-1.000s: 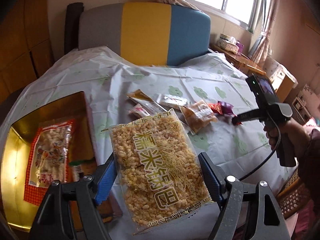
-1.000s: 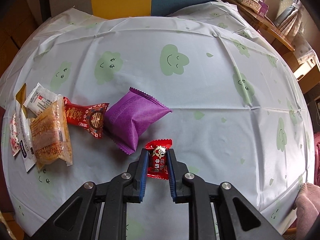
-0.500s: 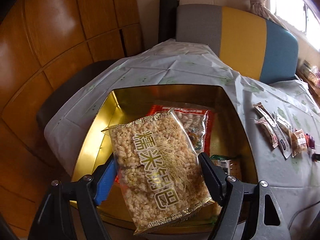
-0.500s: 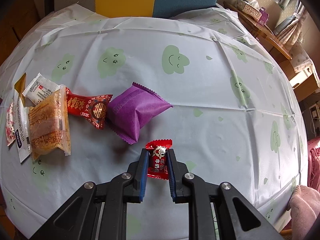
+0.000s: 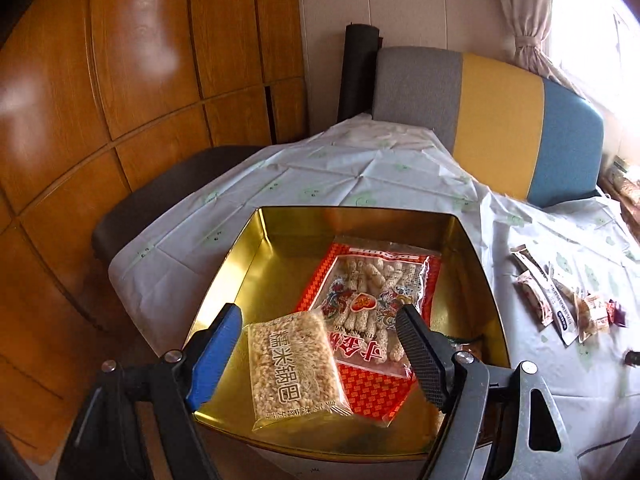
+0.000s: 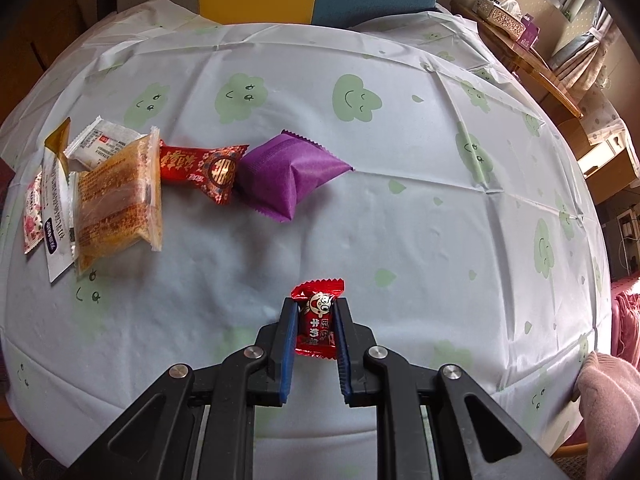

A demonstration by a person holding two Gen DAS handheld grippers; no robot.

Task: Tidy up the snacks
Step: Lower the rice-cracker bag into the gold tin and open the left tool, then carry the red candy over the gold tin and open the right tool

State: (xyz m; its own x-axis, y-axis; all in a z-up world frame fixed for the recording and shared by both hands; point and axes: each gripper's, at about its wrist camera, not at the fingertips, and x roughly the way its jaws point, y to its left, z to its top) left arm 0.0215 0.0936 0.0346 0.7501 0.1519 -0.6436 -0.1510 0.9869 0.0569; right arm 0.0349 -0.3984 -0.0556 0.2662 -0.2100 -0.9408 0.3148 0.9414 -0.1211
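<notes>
Snacks are split between two places: your left wrist view shows a shiny gold tin, square with rounded corners and mirror-like walls, standing on the crinkled plastic tablecloth. Inside it lies a flat red packet of puffed rice sticks with a clear window, and the puffed rice cake pack, a clear, lumpy rectangle with bold printed characters, rests in the tin partly over that packet's corner. Your left gripper hangs above the tin with its jaws spread wide and free of the pack; nothing is gripped.

Only your right wrist view shows the cloth's green smiling clouds up close and the loose row of snacks: a puffy purple pouch with crimped ends, touching a glossy red-and-gold candy wrapper, then an orange cake in clear film overlapping several thin sachets. Your right gripper is clenched on a small red foil candy with a cartoon face, held apart from that row, above the cloth.
</notes>
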